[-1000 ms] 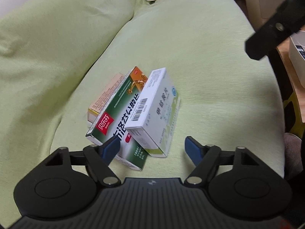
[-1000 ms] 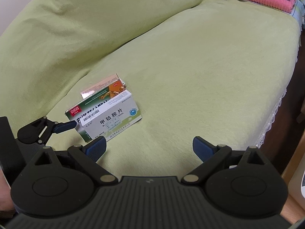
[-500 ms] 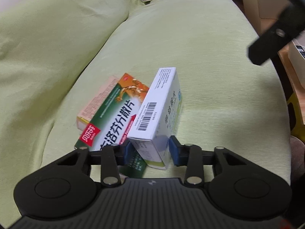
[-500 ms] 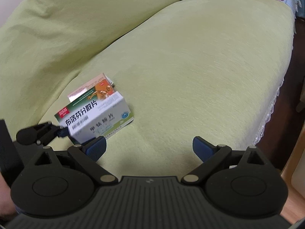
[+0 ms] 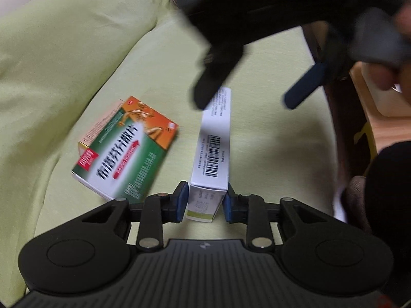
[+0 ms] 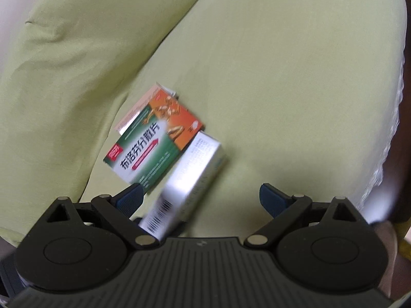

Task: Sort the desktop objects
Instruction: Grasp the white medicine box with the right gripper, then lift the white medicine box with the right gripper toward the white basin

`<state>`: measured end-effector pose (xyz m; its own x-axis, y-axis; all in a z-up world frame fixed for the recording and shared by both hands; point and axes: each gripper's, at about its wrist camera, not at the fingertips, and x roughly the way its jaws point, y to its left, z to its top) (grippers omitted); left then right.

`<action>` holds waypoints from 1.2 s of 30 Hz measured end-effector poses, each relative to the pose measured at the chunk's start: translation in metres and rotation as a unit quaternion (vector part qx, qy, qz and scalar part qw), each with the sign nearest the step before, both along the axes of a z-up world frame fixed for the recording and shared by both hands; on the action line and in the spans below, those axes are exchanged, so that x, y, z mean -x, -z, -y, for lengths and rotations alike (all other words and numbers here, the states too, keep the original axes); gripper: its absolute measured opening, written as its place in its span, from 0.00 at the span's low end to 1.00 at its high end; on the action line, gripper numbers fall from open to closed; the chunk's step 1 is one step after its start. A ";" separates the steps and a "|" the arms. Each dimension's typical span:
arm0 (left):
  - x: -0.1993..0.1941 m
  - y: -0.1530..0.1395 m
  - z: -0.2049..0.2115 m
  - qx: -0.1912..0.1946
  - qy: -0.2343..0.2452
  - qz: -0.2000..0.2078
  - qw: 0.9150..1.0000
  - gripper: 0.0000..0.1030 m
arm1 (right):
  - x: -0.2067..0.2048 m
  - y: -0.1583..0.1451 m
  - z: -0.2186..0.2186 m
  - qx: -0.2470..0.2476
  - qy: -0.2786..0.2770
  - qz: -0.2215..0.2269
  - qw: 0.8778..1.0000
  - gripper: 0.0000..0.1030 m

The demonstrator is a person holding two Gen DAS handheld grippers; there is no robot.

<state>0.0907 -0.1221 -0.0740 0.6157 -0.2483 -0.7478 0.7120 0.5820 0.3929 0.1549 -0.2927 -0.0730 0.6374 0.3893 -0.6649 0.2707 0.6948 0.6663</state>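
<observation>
A white medicine box (image 5: 214, 151) with a barcode is clamped at its near end by my left gripper (image 5: 205, 201), lifted off the other boxes. A green and orange medicine box (image 5: 125, 151) lies flat on the green sofa cushion (image 5: 269, 143), with a pale orange box partly hidden under it. My right gripper (image 5: 246, 102) hovers open over the white box's far end, blurred. In the right wrist view, my right gripper (image 6: 203, 196) stands open above the white box (image 6: 192, 177) and beside the green and orange box (image 6: 151, 141).
The sofa backrest (image 5: 51, 51) rises at the left. A wooden surface with a white box (image 5: 385, 102) stands past the sofa's right edge. A hand (image 5: 395, 71) holds the right gripper. A lace trim (image 6: 385, 141) hangs along the seat's right edge.
My left gripper has pulled the white box away from the green and orange box and turned it on edge. The right gripper has swung in over it, close and blurred.
</observation>
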 end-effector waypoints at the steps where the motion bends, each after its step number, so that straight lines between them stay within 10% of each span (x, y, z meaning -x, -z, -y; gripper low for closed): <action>1: 0.004 0.000 0.001 0.003 -0.001 -0.001 1.000 0.32 | -0.001 0.002 -0.002 -0.005 0.000 -0.005 1.000 0.92; 16: 0.025 0.000 -0.003 0.018 0.011 -0.021 1.000 0.40 | -0.020 0.020 -0.025 0.000 -0.056 -0.055 0.997 0.29; 36: 0.022 0.010 -0.033 0.005 -0.014 -0.031 0.999 0.40 | -0.056 0.022 -0.054 0.204 -0.245 -0.053 0.946 0.23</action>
